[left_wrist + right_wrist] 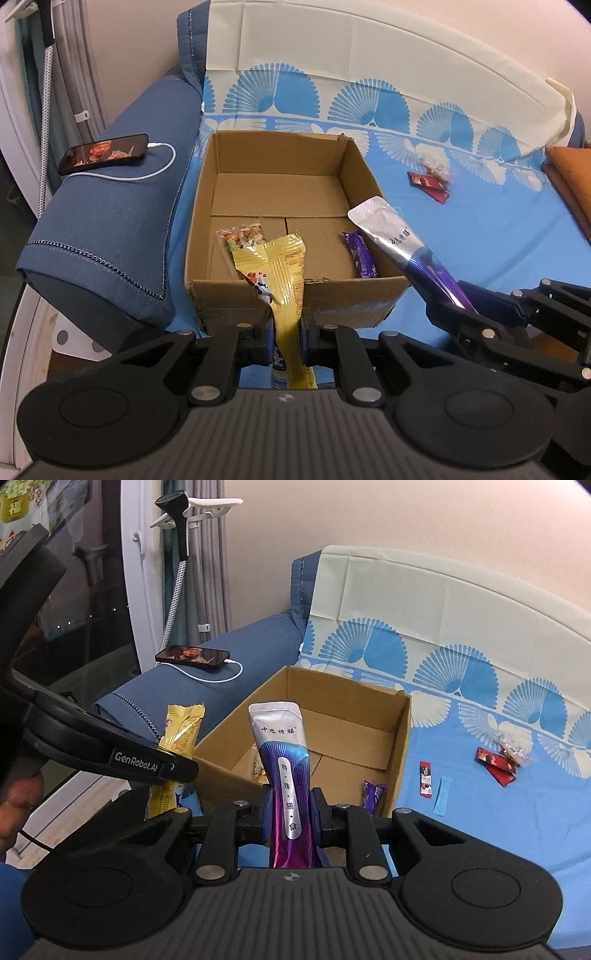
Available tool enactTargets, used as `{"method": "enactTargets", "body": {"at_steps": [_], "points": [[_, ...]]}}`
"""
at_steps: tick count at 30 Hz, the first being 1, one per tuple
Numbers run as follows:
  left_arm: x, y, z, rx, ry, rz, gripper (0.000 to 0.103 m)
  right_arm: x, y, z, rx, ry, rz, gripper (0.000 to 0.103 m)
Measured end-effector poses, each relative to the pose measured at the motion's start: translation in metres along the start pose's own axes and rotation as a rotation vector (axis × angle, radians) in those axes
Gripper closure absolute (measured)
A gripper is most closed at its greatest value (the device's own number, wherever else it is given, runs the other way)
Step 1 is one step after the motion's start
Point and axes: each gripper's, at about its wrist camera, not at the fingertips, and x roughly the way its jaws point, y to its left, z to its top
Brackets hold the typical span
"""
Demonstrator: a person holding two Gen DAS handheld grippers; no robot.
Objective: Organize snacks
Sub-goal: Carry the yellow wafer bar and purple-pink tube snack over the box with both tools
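The yellow snack packet (282, 275) stands lengthwise between the fingers of the left hand-held gripper (287, 341), its crimped top end pointing away from the camera and leaning over the near wall of the cardboard box (280, 295). The jaws are closed tight on its lower half, pads pressing both sides. Alongside, the right hand-held gripper (291, 821) is clamped on a purple-and-silver pouch (282, 760), jaws narrowed onto its body; the pouch's long axis runs up and away, silver sealed end uppermost, poised at the box's near right corner. From the left wrist view that pouch (399, 240) slants up to the left across the box's right wall. Inside the box lie a clear bag of mixed snacks (243, 236) near the front left and a small purple wrapper (360, 254) against the right wall; the rest of the floor is bare cardboard. The box sits on a blue patterned sheet (480, 229) over a sofa. Further right on the sheet lie red wrappers (430, 186) with a clear packet (436, 168). A phone (105, 153) with its screen lit rests on the blue armrest (110, 221), a white cable plugged in.
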Motion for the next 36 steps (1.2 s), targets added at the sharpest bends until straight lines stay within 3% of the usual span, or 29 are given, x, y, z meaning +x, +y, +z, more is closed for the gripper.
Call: {"method": "enactTargets", "body": {"at_steps": [36], "points": [[0.0083,-0.0032,0.0034,0.006,0.016,-0.002,0.088,0.0079,-0.0032,0.0,-0.002,0.031,0.006,0.08]]}}
